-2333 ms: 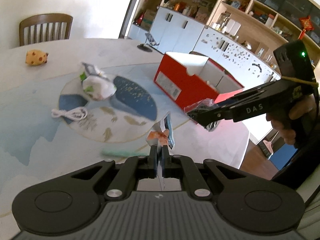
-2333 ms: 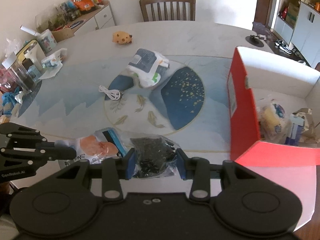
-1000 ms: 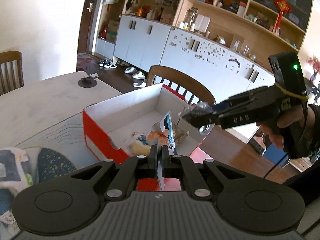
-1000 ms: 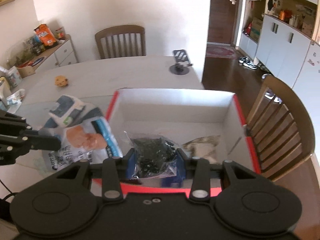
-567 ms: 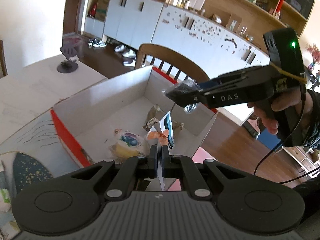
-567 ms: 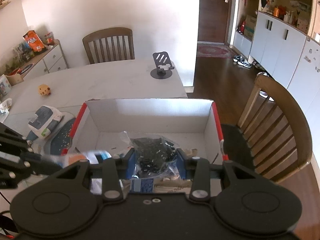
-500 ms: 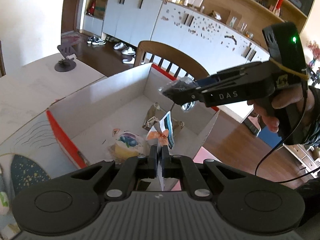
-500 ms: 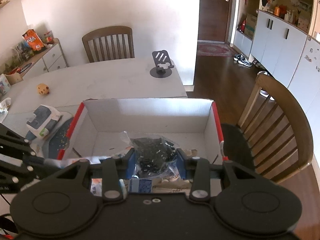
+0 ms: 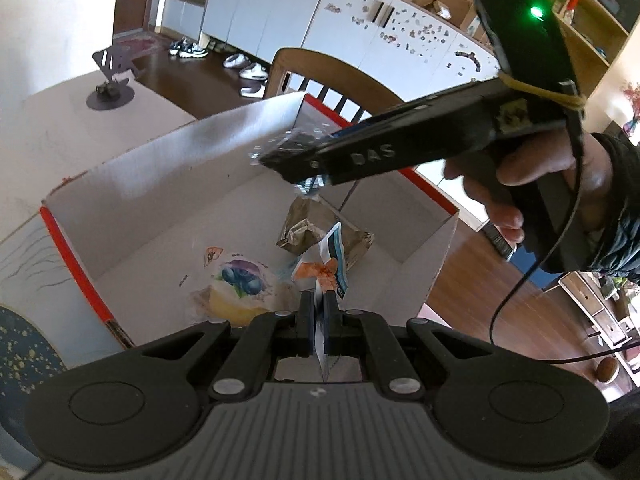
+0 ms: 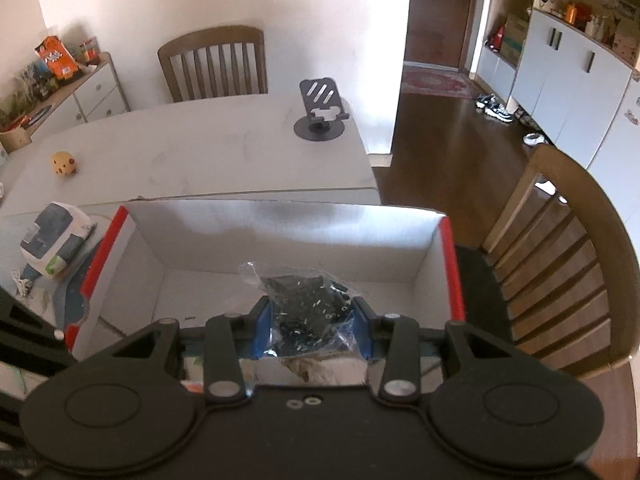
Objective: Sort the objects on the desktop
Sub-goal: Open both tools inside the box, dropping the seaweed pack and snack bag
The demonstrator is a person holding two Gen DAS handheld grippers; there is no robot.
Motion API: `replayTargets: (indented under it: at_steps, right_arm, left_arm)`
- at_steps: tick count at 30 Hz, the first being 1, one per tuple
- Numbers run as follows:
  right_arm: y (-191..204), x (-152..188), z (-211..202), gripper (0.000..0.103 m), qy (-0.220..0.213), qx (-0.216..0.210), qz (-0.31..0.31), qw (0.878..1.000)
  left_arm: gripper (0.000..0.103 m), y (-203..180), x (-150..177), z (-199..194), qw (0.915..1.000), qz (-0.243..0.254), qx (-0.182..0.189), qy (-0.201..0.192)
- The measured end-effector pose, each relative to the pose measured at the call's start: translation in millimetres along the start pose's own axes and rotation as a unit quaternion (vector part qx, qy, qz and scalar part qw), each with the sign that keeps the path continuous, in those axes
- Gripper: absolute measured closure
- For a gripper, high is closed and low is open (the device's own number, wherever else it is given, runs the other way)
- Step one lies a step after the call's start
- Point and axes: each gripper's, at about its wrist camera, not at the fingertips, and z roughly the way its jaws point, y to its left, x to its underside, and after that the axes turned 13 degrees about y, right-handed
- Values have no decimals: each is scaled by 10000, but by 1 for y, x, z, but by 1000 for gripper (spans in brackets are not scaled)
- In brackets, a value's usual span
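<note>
The red box [image 10: 452,264] is the big thing here, and both grippers are over it. The right gripper [image 10: 310,326] is squeezed onto a clear bag of small black bits [image 10: 308,304]. The bag sits between its two blue pads [image 10: 260,330], up above the open top of the red box. In the left wrist view the same right gripper [image 9: 296,168] reaches across the red box [image 9: 72,260] from the side, with the bag of small black bits [image 9: 288,148] poking out at its tip.

The left gripper [image 9: 319,312] is pinched tight on one flat snack packet [image 9: 330,264]. The packet is orange, white and blue. It stands on its edge between the two fingers and sticks up over the near part of the red box.

Inside the red box there are at least two things. One is a round yellow cake in a wrapper with blueberries on it [image 9: 236,288]. One is a crinkled brown bag [image 9: 308,224], deeper in the box than the cake. The left gripper hides part of the box floor, so there may be more in there.

Outside the red box, on the white table [image 10: 200,152], there is one white and blue pack [image 10: 52,240] just beside the box's red side wall. Farther away from the box there is one little yellow toy [image 10: 64,164] and one dark phone stand [image 10: 320,112]. Two wooden chairs show. One chair [image 10: 572,264] is right beside the box, and the other chair [image 10: 214,64] is across the table from it.
</note>
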Motion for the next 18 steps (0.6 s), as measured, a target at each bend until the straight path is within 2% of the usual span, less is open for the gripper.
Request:
replayTargets:
  at_steps: [18]
  right_arm:
    - [14, -17, 69, 63, 649, 86, -166, 9977]
  left_arm:
    - [100, 0, 3, 21, 9995, -84, 34, 291]
